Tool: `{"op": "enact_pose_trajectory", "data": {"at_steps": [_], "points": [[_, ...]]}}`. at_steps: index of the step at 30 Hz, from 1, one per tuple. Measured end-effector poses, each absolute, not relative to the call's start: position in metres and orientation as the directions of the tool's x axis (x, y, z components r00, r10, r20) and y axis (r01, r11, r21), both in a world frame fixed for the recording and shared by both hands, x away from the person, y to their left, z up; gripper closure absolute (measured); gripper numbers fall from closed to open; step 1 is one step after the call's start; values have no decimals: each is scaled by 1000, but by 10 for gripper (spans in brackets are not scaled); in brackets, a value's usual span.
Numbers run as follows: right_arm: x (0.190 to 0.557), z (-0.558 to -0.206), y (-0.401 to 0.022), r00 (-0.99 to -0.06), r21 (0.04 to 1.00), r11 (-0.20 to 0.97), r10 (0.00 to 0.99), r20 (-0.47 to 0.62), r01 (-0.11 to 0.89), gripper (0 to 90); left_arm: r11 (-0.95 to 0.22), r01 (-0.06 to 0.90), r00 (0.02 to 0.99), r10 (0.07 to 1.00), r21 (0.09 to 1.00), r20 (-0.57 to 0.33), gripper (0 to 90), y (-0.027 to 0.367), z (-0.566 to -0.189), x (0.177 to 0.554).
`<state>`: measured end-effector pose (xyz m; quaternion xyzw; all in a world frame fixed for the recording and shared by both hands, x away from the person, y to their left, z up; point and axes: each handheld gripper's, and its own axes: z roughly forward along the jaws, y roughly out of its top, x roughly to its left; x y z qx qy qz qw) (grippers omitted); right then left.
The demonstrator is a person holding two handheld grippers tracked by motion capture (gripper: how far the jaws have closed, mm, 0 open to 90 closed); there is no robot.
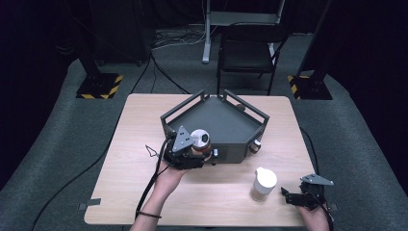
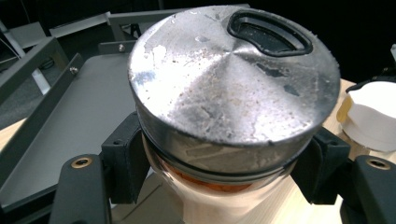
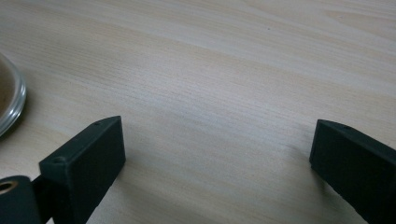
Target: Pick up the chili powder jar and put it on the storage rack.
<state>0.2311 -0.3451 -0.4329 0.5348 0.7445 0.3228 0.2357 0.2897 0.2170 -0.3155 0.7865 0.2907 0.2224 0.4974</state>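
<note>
My left gripper [image 1: 199, 155] is shut on a glass jar [image 1: 201, 142] with a worn metal lid [image 2: 233, 74] that has a black pour opening. It holds the jar just above the table, at the front edge of the dark grey tray [image 1: 226, 122]. Both black pads [image 2: 123, 156] press the jar below the lid. A second jar with a white lid [image 1: 263, 183] stands on the table at the front right. My right gripper [image 1: 288, 195] rests open on the wood just right of that jar, with bare table between its jaws [image 3: 219, 135].
The tray has raised rails and a knob [image 1: 256, 146] on its right front side. A black chair [image 1: 248, 53] and stands are on the floor beyond the table. The glass base of the white-lidded jar [image 3: 9, 100] sits at the left edge of the right gripper view.
</note>
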Motion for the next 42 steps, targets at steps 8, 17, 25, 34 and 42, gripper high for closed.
{"op": "enact_pose_trajectory", "data": {"at_steps": [8,17,25,34,42], "points": [[231,-433,-345,-317,733,220,948,-6,644,24,-314,240,726,686,918,44,304,221,-310,295],[231,-433,-345,-317,733,220,948,-6,644,24,-303,250,705,708,920,42,304,221,-308,303],[231,-433,-345,-317,733,220,948,-6,644,24,-282,266,674,738,922,32,304,222,-303,314],[231,-433,-345,-317,733,220,949,-6,644,24,-286,290,642,765,913,36,304,213,-296,332],[231,-433,-345,-317,733,220,948,-6,644,24,-306,316,621,782,898,48,304,204,-296,342]]}}
